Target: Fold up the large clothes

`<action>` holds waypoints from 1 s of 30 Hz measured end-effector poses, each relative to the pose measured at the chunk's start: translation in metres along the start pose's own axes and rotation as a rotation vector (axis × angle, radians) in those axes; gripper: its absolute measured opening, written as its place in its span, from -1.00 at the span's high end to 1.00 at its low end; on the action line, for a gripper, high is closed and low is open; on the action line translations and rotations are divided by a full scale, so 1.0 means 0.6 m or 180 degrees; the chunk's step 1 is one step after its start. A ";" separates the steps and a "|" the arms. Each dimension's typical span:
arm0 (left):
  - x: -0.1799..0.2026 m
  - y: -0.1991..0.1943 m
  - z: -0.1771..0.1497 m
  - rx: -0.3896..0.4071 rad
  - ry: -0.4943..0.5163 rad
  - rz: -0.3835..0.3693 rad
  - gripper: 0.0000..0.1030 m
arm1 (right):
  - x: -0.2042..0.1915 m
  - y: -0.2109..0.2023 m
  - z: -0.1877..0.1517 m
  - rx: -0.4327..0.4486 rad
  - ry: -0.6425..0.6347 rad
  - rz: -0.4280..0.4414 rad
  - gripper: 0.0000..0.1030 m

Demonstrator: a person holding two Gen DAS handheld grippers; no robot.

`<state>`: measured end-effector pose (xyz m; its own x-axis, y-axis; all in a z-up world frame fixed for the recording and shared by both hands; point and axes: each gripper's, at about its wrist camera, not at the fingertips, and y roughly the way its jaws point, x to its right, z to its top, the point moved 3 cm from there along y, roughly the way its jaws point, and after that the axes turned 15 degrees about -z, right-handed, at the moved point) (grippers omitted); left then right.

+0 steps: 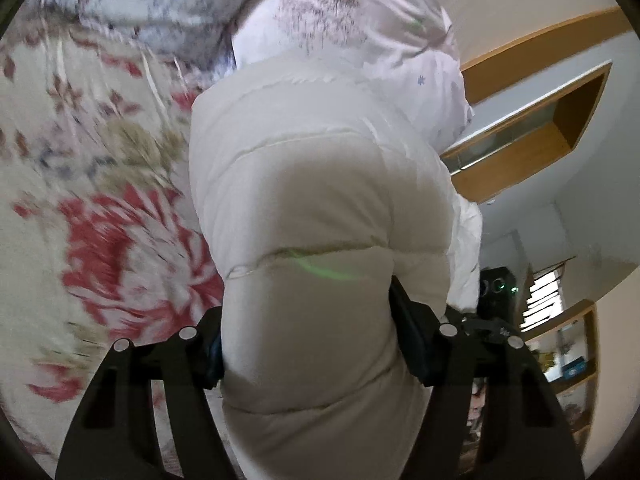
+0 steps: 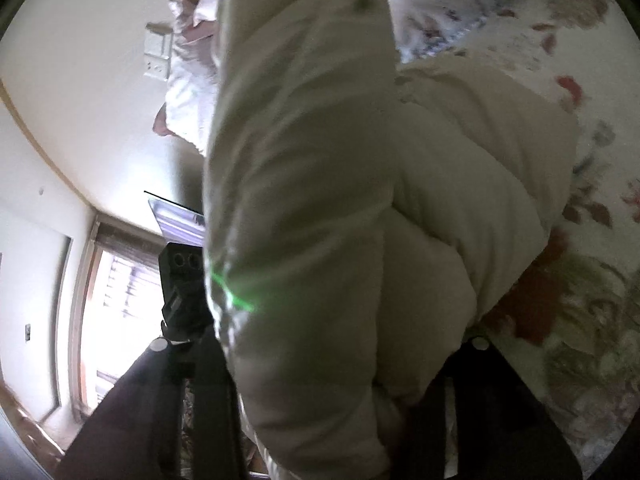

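Note:
A white puffy quilted jacket (image 1: 320, 200) fills the middle of the left wrist view, hanging up off the floral bed cover (image 1: 92, 184). My left gripper (image 1: 308, 344) is shut on a thick fold of the jacket, one finger on each side. In the right wrist view the same jacket (image 2: 320, 184) bulges between the fingers of my right gripper (image 2: 320, 344), which is shut on it. The other gripper (image 2: 182, 280) shows just left of the jacket there. The jacket's lower part rests on the bed cover (image 2: 592, 320).
Pale pillows or bedding (image 1: 352, 8) lie beyond the jacket. Wooden wall shelves (image 1: 536, 120) and a lower shelf unit (image 1: 572, 360) are at the right. A window (image 2: 116, 292) and wall switch plates (image 2: 158, 54) show in the right wrist view.

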<state>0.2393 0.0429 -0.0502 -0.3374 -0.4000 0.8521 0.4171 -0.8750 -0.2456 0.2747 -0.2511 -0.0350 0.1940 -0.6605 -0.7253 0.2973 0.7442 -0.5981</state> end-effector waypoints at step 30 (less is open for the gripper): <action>-0.042 -0.130 0.051 0.0474 0.0689 0.1559 -0.60 | -0.122 0.103 0.063 0.0576 -0.0400 -0.1401 -0.67</action>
<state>0.2411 0.1297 -0.0383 -0.2332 -0.8111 0.5365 0.6782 -0.5310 -0.5079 0.3140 -0.1604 -0.0060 0.1215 -0.9236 -0.3636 0.5318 0.3699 -0.7618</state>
